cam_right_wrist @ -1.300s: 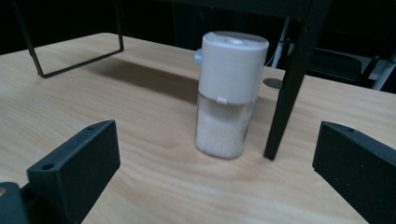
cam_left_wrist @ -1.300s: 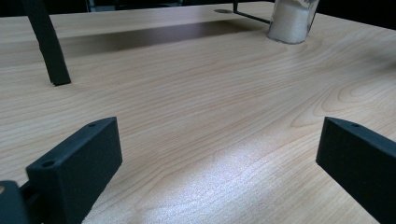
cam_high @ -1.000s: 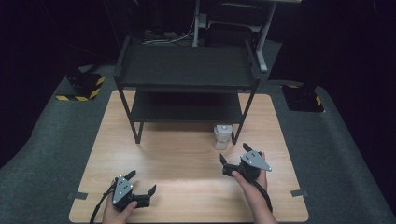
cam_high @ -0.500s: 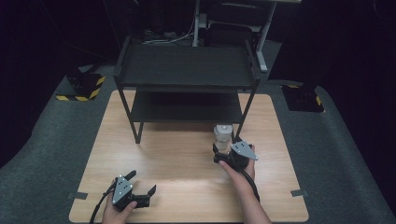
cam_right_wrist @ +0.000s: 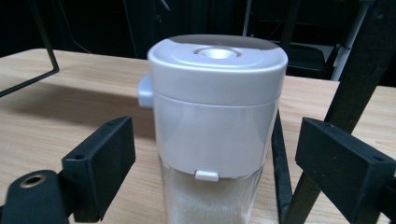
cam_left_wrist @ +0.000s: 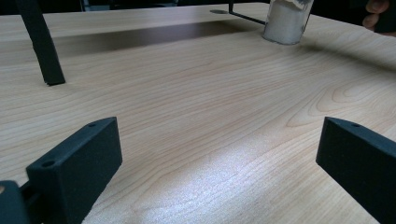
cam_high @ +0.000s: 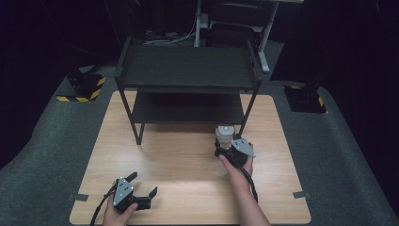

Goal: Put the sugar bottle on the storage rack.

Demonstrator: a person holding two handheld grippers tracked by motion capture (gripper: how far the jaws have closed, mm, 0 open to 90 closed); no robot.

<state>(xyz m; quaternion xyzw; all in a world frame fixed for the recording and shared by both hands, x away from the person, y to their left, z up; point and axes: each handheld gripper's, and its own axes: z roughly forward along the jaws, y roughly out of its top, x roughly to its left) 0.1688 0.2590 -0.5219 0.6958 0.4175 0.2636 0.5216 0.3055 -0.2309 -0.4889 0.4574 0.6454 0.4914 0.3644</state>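
a: where's the jar (cam_right_wrist: 215, 135)?

b: standing upright on the wooden table (cam_high: 188, 160), just in front of the black shelf rack's (cam_high: 188, 70) front right leg (cam_right_wrist: 348, 88). in the right gripper view it sits between the two black jaws of the right gripper (cam_right_wrist: 215, 163), which are spread wide with a gap on each side, so nothing is pinched.

a: what does that close view give that the high view doesn't?

b: the pale grey lid (cam_right_wrist: 217, 60) with a round dimple on top, a small tab on its left side, a clip at its lower front edge, and white grains behind the clear wall below. from the high view the jar (cam_high: 224, 135) is just a small pale shape beyond the right gripper (cam_high: 225, 147), and the hand (cam_high: 237, 160) covers much of the gripper.

a: and the left side?

b: the left gripper (cam_high: 141, 184) rests low near the table's front left, well apart from the jar. its own view shows the jaws spread wide over bare wood (cam_left_wrist: 196, 107), with the jar (cam_left_wrist: 286, 21) far off at the top, its upper part cut off by the frame edge, and a rack leg (cam_left_wrist: 42, 44) at the left.

a: anything hard to make out?

b: the jar's base is cut off in the right gripper view, and the room behind the rack is too dark to read.
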